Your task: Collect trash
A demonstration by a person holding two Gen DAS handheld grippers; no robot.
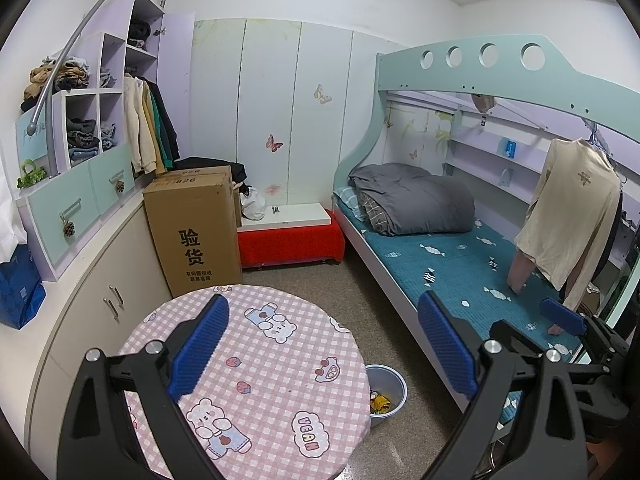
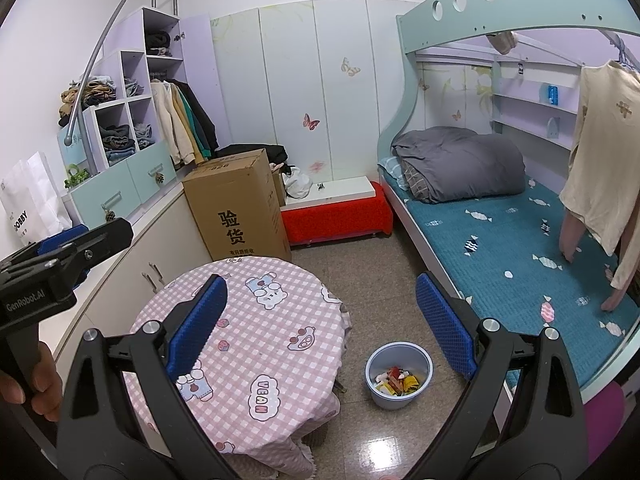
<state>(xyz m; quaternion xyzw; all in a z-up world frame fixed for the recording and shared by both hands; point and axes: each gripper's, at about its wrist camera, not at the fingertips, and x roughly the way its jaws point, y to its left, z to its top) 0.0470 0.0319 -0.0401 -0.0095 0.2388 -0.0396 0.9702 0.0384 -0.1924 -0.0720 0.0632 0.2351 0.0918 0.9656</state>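
Note:
A pale blue bin stands on the floor right of the round table; it holds colourful wrappers and scraps. In the left wrist view the bin is partly hidden behind the table. My left gripper is open and empty, held above the table. My right gripper is open and empty, above the table's right side. The left gripper also shows at the left edge of the right wrist view, and the right gripper at the right edge of the left wrist view.
A tall cardboard box stands behind the table beside low cabinets. A red bench sits at the back wall. A bunk bed with grey bedding and a hanging shirt fills the right side.

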